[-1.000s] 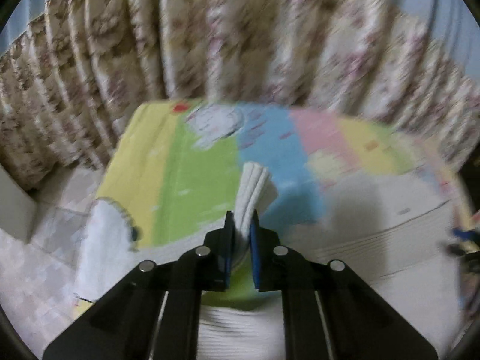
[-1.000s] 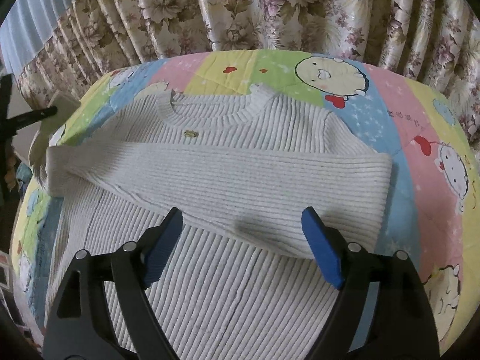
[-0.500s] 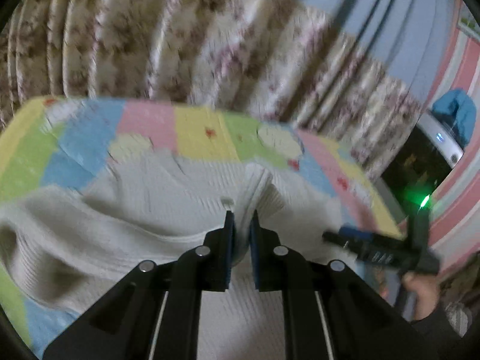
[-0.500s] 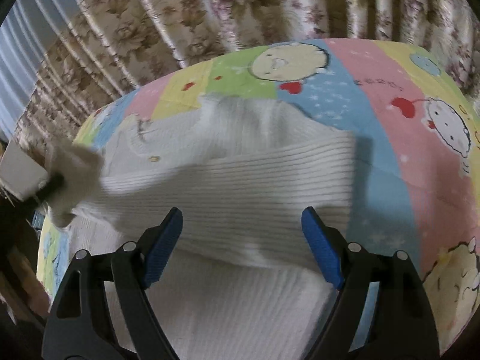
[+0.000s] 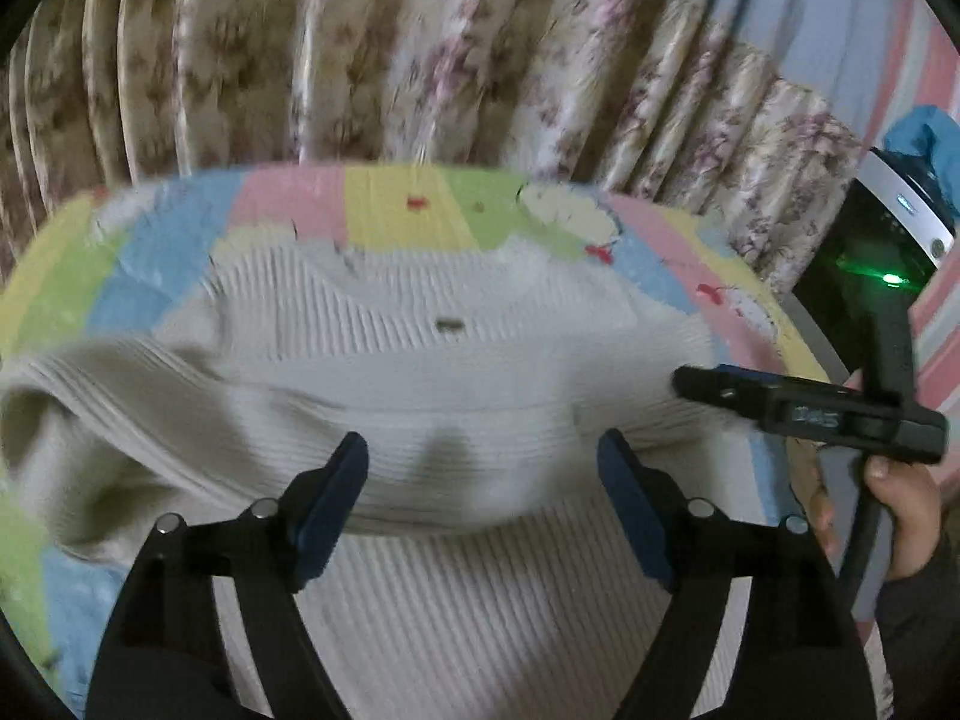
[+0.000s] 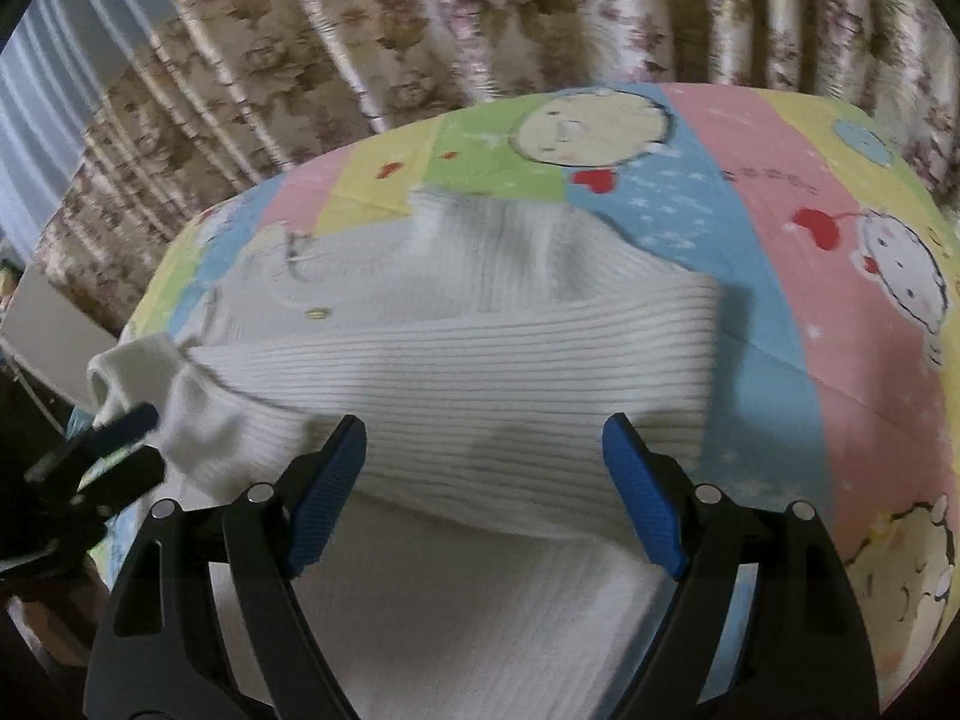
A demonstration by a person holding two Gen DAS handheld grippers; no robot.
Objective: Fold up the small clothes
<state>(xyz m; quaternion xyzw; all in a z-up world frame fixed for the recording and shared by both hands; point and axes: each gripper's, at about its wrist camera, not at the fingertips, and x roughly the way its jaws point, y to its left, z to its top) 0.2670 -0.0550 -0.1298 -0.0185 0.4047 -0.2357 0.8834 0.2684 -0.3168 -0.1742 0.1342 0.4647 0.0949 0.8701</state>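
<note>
A cream ribbed sweater (image 5: 456,396) lies flat on a round table under a colourful cartoon cloth (image 5: 396,210). One sleeve (image 6: 456,378) is folded across the chest, and its cuff (image 6: 126,366) ends at the left edge. A small gold tag (image 6: 318,313) sits below the collar. My left gripper (image 5: 483,498) hovers open over the folded sleeve, holding nothing. My right gripper (image 6: 485,468) is also open, just above the sleeve's near edge. In the right wrist view the left gripper (image 6: 114,438) sits beside the cuff.
Floral curtains (image 6: 420,30) hang close behind the table. A dark appliance with a green light (image 5: 882,276) stands at the right. A person's hand (image 5: 900,492) holds the right gripper's handle. The cloth (image 6: 840,276) lies bare to the right of the sweater.
My left gripper was shut on the sleeve cuff, carried it across the sweater's chest, and has now opened and let it go. The right gripper stayed open and barely shifted.
</note>
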